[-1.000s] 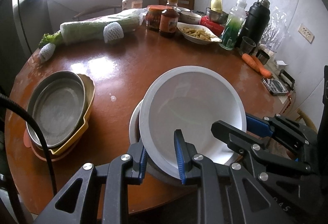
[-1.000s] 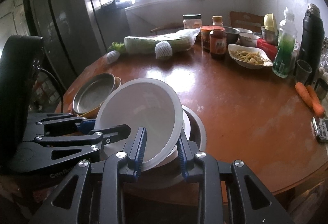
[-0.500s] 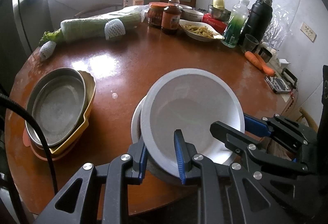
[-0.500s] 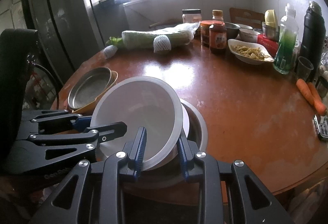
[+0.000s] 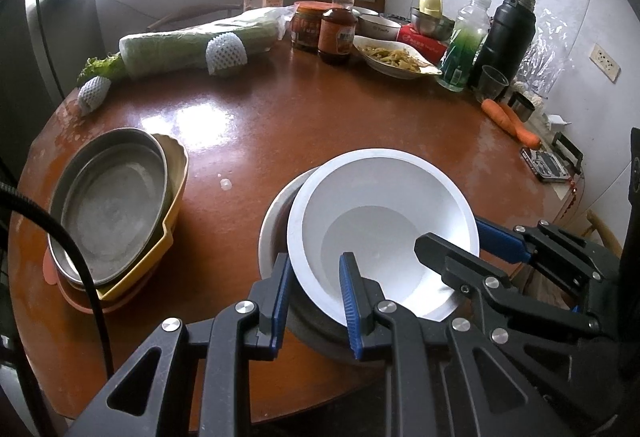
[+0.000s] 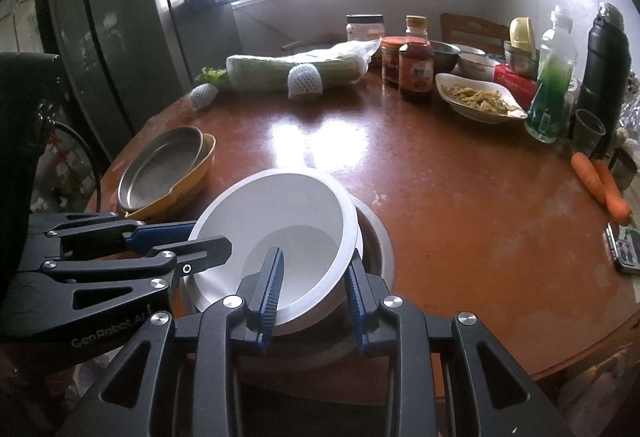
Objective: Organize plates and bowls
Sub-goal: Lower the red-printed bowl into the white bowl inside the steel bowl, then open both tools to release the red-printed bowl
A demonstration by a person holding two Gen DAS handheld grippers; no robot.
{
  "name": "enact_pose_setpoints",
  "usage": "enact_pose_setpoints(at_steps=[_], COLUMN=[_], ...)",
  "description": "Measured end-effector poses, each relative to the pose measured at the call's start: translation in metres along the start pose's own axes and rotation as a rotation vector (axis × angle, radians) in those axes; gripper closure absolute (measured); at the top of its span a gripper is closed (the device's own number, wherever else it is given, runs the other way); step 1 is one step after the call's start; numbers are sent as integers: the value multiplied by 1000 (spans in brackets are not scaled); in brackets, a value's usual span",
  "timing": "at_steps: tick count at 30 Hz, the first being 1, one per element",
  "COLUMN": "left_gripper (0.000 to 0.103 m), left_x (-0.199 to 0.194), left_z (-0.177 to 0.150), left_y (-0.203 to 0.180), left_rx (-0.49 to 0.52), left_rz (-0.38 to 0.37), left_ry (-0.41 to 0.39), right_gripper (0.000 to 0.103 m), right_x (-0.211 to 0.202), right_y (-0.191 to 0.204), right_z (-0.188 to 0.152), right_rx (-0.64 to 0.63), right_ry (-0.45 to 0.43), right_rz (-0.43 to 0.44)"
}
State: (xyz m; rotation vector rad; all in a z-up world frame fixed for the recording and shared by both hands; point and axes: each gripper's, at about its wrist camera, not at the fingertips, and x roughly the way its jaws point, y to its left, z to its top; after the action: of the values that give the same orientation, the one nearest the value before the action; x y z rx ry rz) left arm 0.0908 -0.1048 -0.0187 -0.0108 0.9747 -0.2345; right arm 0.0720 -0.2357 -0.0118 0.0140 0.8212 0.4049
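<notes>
- White bowl (image 5: 384,221), lower centre of frame, tilted over the steel bowl (image 6: 372,237).
- Left gripper (image 5: 316,301) and right gripper (image 6: 312,289) both straddle its rim; can't confirm clamping.
- Level it, lower centred, then release.

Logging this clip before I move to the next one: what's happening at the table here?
A person with two handheld grippers is stacking dishes. The left gripper and right gripper each straddle the near rim of a white bowl, which sits tilted in a metal bowl near the front edge of the round table. Whether the bowl is fully seated is unclear. To the left sits a second stack: a metal pan in a yellow dish.
</notes>
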Motion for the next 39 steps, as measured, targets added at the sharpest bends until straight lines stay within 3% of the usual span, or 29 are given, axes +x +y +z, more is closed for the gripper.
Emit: enact_pose_setpoints(at_steps=[22, 26, 31, 39], left_gripper=[78, 78, 66, 58], left_x=[-7, -11, -17, -15], left_z=[1, 1, 1, 2], left_y=[1, 3, 6, 9], left_rx=[-3, -4, -8, -19], left_rz=[13, 14, 13, 24], left_ry=[-20, -29, -50, -48], right_gripper=[60, 54, 51, 46], right_x=[-8, -11, -13, -12], right_y=[-4, -3, -5, -11], right_z=[4, 5, 7, 7], right_rx=[13, 8, 8, 24], right_ry=[-27, -40, -48, -47], right_rz=[-24, -29, -35, -55])
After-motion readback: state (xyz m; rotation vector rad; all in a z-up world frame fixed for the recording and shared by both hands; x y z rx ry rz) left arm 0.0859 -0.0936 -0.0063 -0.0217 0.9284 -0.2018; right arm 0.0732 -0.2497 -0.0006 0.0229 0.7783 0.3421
